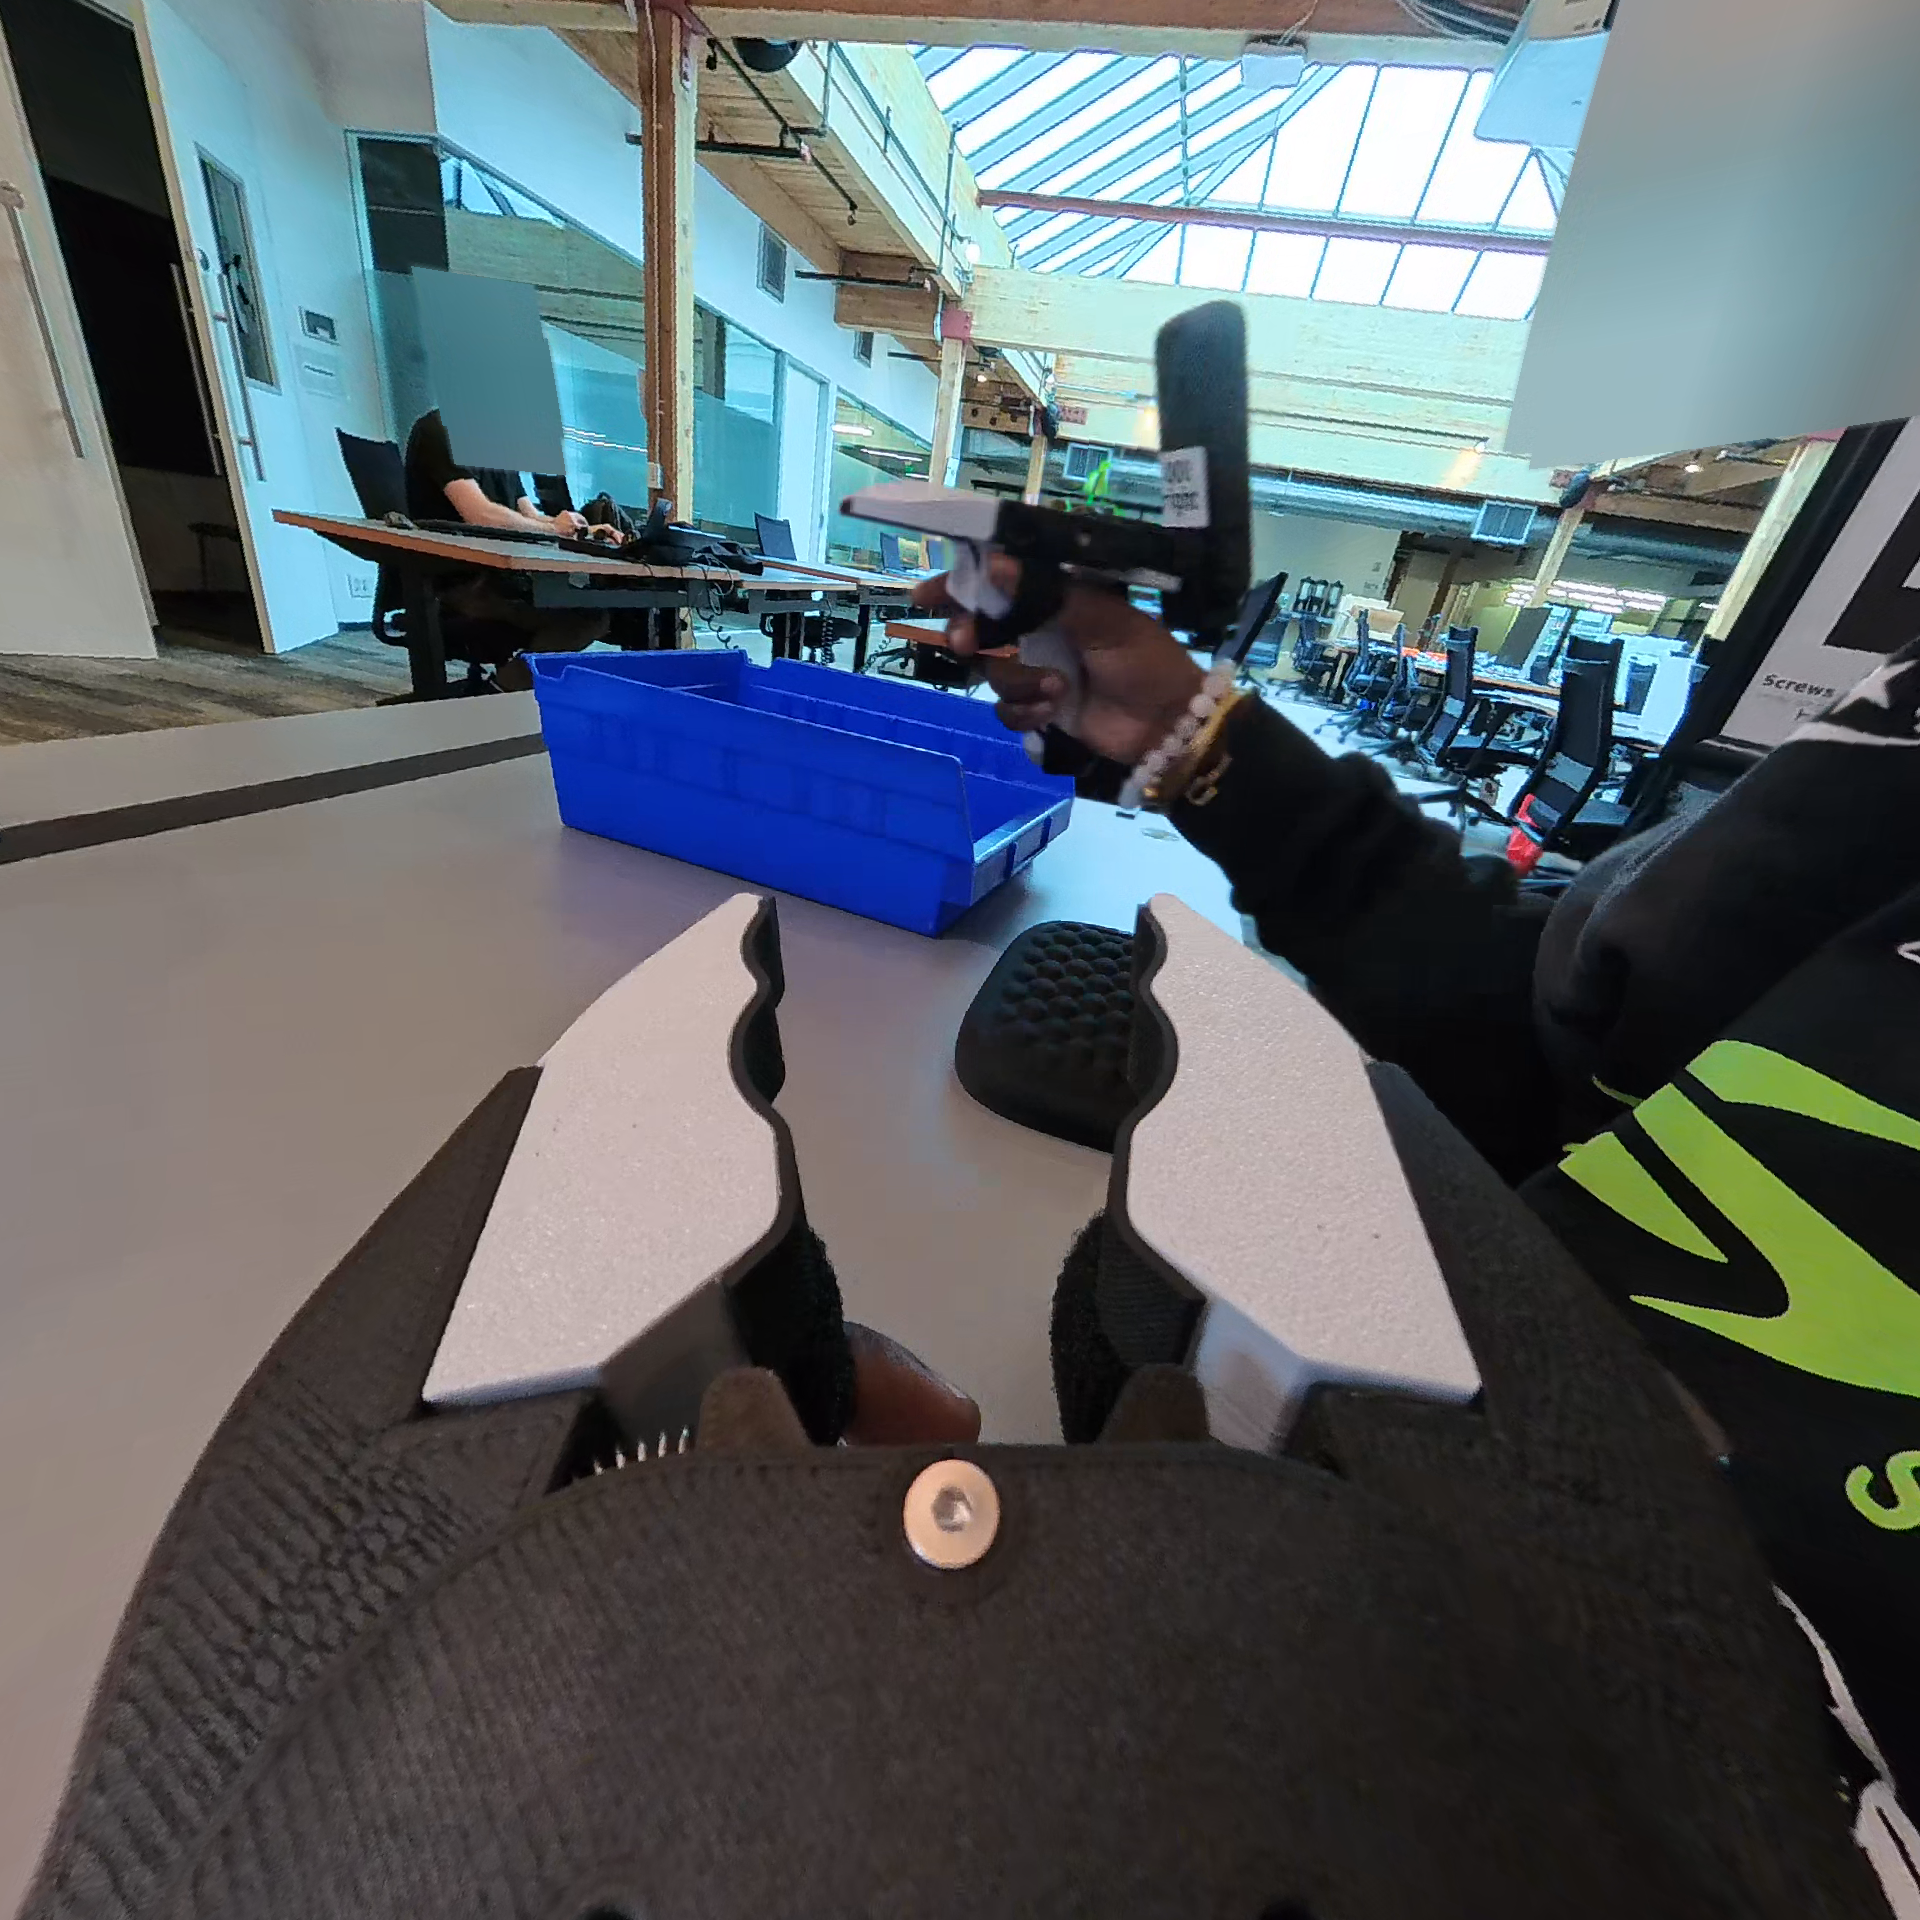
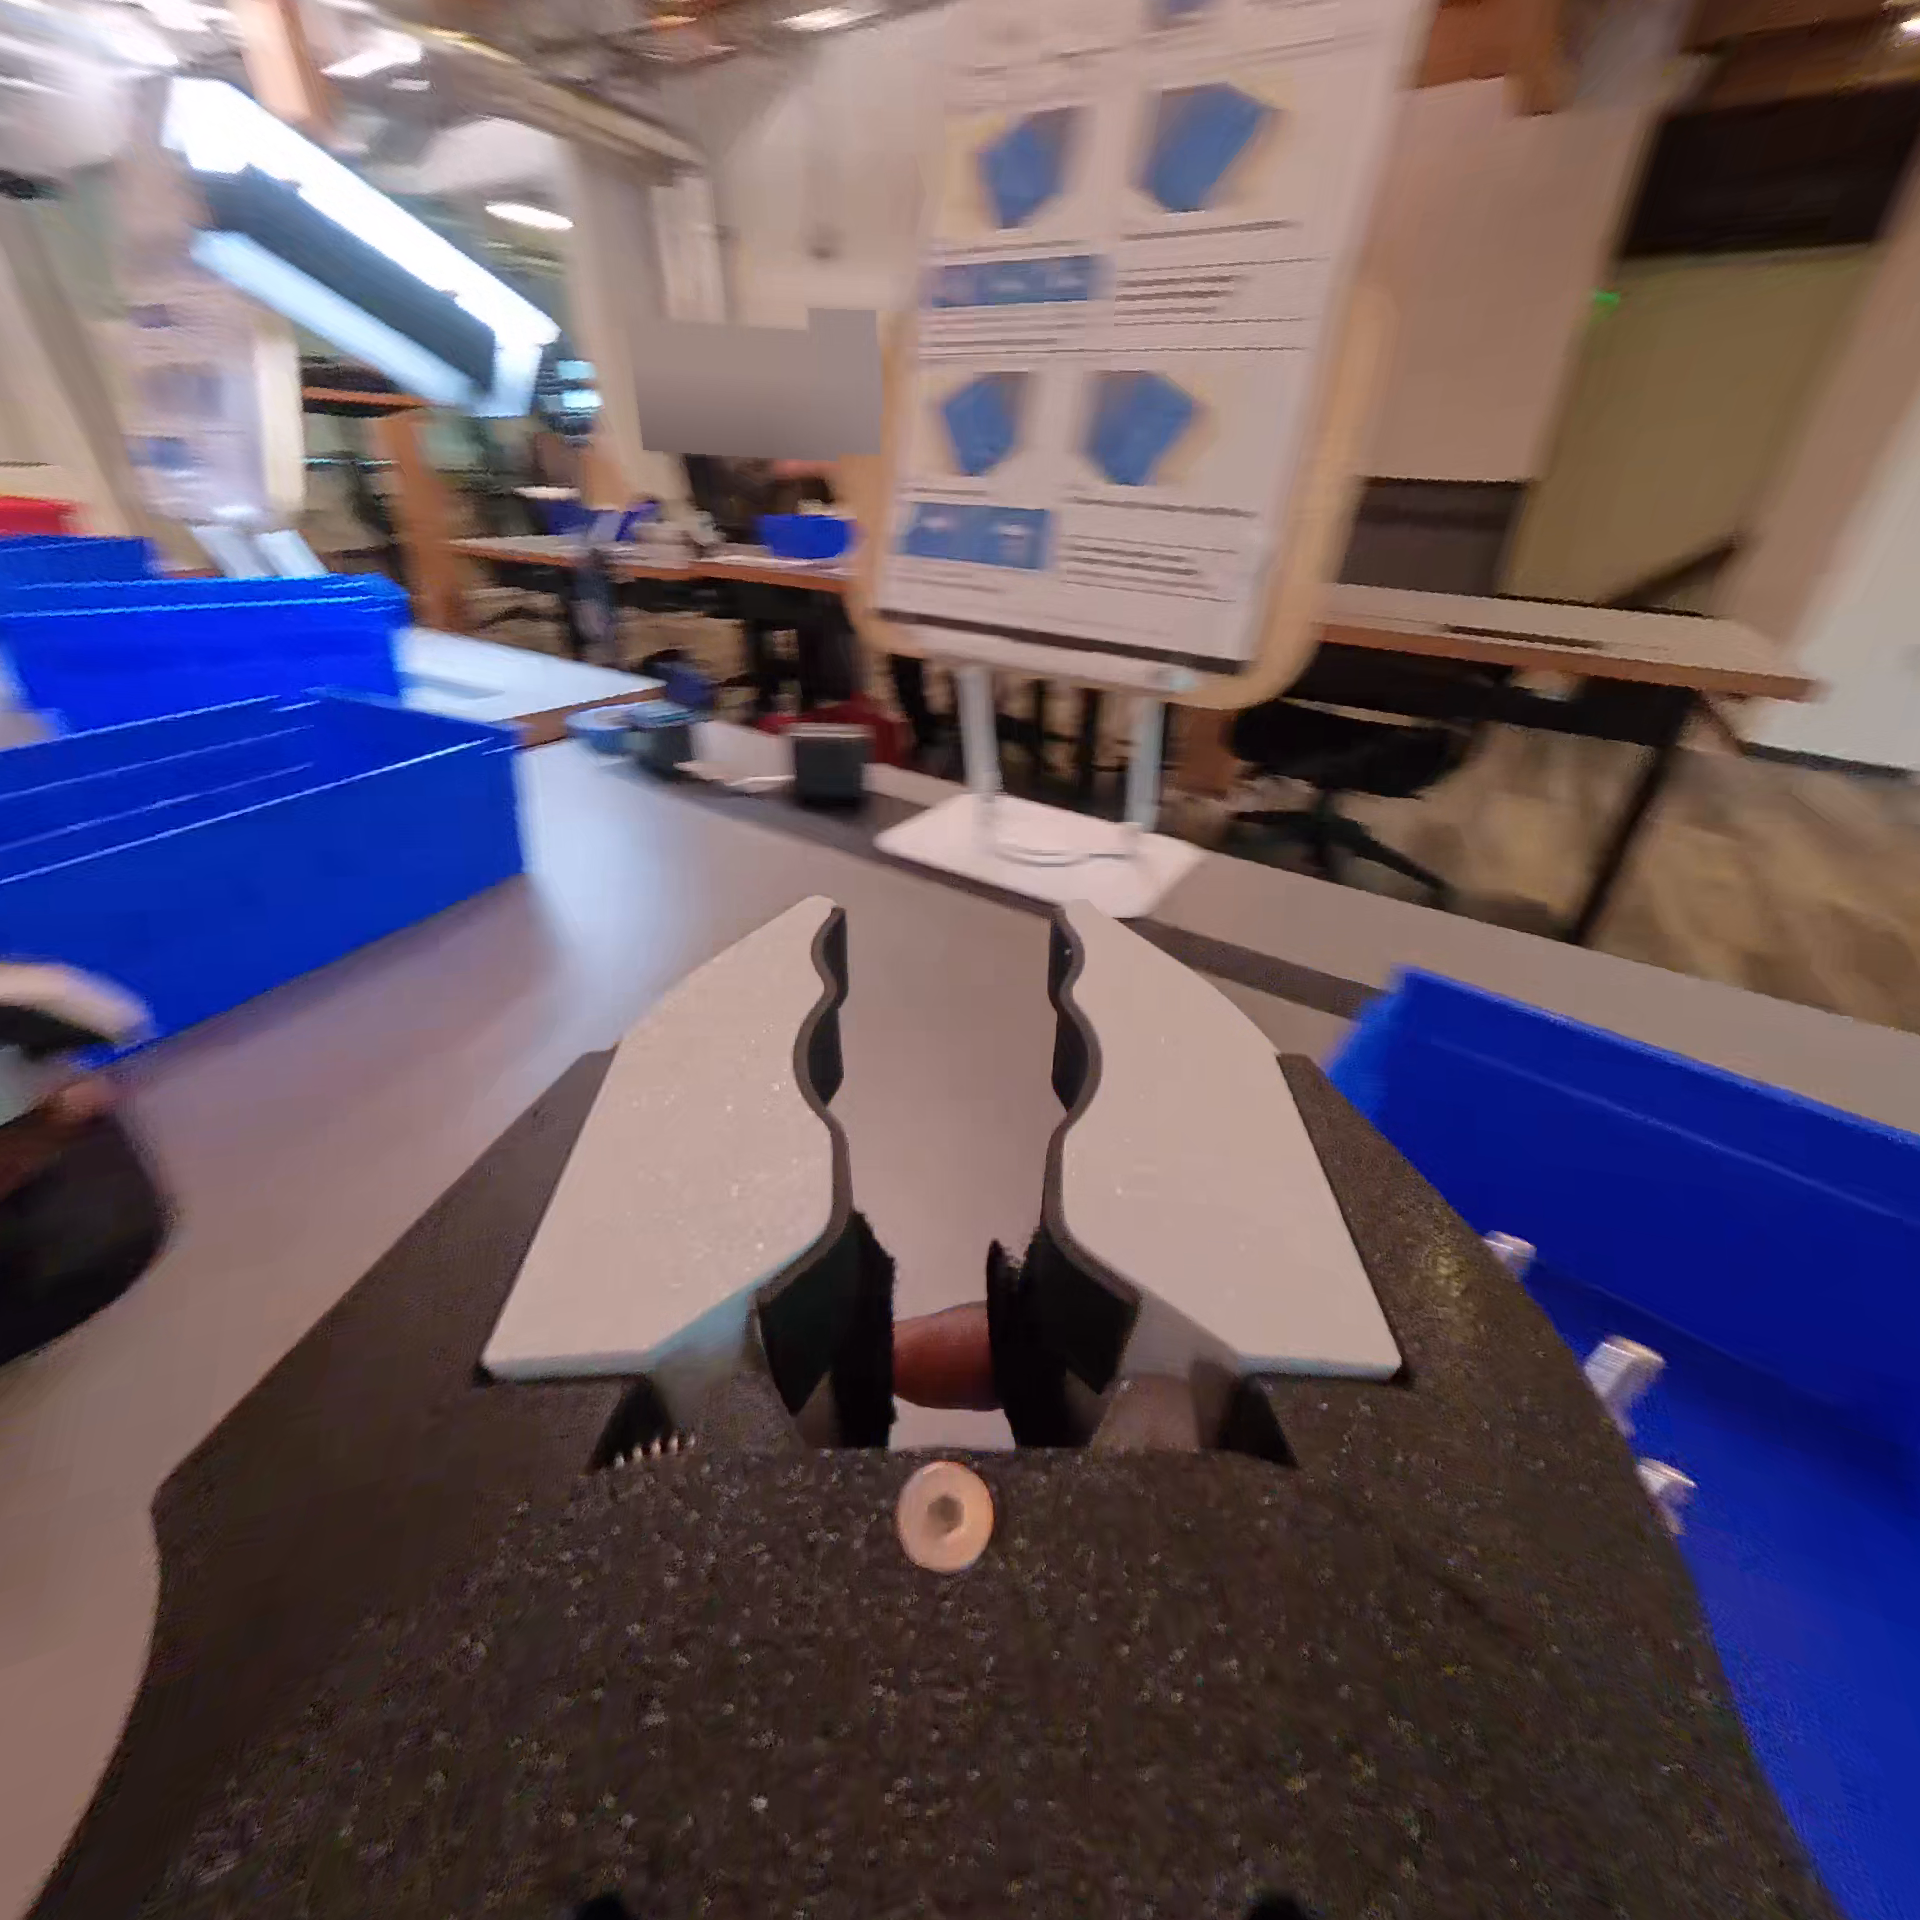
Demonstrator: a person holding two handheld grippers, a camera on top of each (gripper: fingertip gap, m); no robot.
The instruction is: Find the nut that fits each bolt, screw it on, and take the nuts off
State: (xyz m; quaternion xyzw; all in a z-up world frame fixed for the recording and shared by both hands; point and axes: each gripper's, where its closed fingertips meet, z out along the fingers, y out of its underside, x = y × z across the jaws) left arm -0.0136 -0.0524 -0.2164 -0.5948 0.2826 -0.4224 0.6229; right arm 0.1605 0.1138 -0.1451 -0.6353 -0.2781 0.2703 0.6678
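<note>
So the left wrist view is the sharp one: the left gripper [image 1: 956, 935], two pale grey wavy-edged fingers on a grainy black plastic body, hovers over the smooth grey tabletop [image 1: 312, 1039] with its jaws spread wide and nothing between them. Only this view shows the single long blue plastic bin with dividers [image 1: 790, 790] standing out ahead on the table, and just beside the right-hand finger a black rubbery pad with a honeycomb texture [image 1: 1049, 1018] lying flat. It also catches the right gripper [image 1: 904, 509] from the side, held up in the air by a hand [image 1: 1081, 675] with a beaded bracelet, well above the bin; from that angle I can't tell its jaws. Switch to the right wrist view and it's pretty motion-blurred, but the gripper's own fingers [image 2: 800, 997] are clear: parted with a moderate gap, empty. Here you get stuff the other camera misses: stacked blue bins [image 2: 249, 790] on the left, a white-footed stand with an instruction board [image 2: 1112, 343] in the middle, and on the right another blue bin [image 2: 1621, 1164] holding three silvery metal bolts [image 2: 1621, 1366] poking up in a row by the gripper body. No nuts that I can make out in either view.
</note>
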